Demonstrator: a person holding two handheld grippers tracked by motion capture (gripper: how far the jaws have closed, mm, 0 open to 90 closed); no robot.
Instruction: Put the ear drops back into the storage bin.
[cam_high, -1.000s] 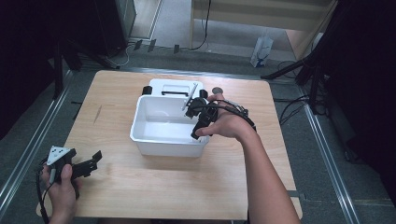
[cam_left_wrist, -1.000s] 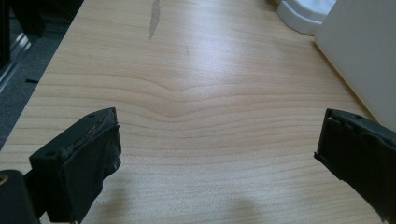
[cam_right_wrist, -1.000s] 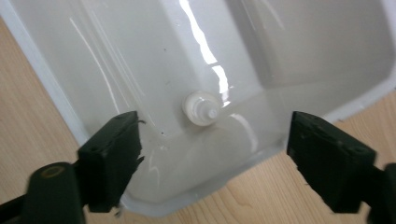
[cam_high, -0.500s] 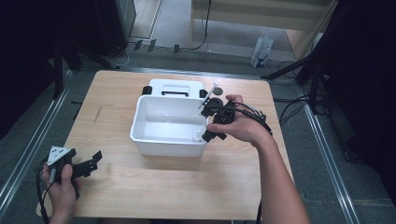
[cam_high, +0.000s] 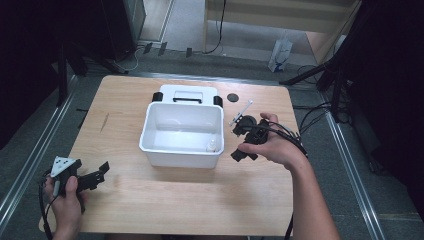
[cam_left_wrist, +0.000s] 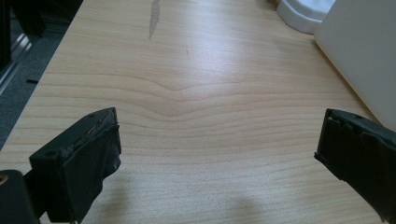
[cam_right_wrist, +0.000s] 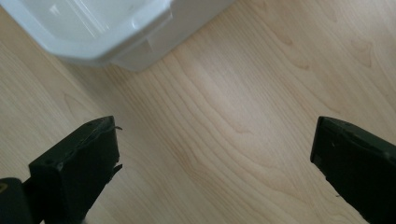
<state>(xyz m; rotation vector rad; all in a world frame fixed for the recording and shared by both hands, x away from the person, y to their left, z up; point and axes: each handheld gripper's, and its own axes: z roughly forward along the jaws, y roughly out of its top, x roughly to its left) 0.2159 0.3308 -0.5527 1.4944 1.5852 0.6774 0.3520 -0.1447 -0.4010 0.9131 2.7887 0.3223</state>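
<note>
So the right tool (cam_high: 241, 142) sits just off the white plastic bin's (cam_high: 165, 150) right wall, toward the tabletop's (cam_high: 200, 200) right edge, jaws wide apart with bare wood between them; they've just been opening. A small white bottle (cam_high: 212, 146) stands inside the bin, in its near right corner. The left tool (cam_high: 92, 177) rests at the near left corner, jaws apart too, nothing between them.

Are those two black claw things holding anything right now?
No. The left gripper and the right gripper both have open jaws with bare table between them. A small bottle sits in the white bin.
</note>
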